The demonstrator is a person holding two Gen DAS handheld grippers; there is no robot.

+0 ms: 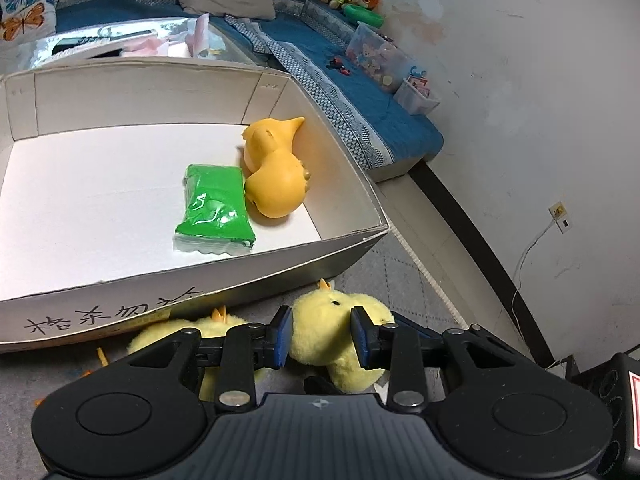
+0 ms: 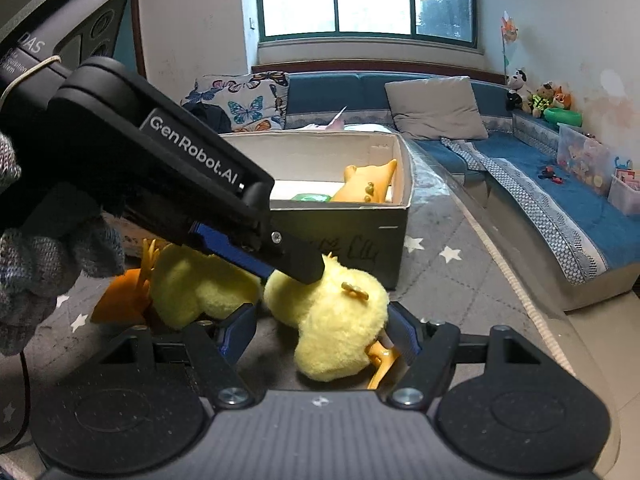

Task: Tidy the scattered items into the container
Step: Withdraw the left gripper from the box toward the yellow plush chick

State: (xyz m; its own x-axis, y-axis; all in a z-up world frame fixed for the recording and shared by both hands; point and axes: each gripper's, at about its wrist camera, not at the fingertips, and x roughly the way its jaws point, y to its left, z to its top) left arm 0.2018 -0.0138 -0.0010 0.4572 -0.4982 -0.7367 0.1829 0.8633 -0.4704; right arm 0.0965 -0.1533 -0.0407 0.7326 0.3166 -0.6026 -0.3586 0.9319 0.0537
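Observation:
A yellow plush chick (image 1: 332, 328) lies on the grey star rug just in front of the white cardboard box (image 1: 348, 240). My left gripper (image 1: 321, 336) is shut on the chick's head, pads pressing its sides. In the right wrist view the chick (image 2: 332, 320) lies between the open fingers of my right gripper (image 2: 320, 334), and the left gripper (image 2: 296, 264) reaches in from the upper left onto it. The box (image 2: 340, 216) holds a green packet (image 1: 212, 210) and an orange rubber duck (image 1: 274, 172).
A blue sofa (image 1: 360, 92) with cushions, clear toy bins (image 1: 376, 56) and small plush toys runs behind and right of the box. White wall and a socket with a cable (image 1: 560, 216) stand at right. Orange plush feet (image 2: 124, 296) lie left on the rug.

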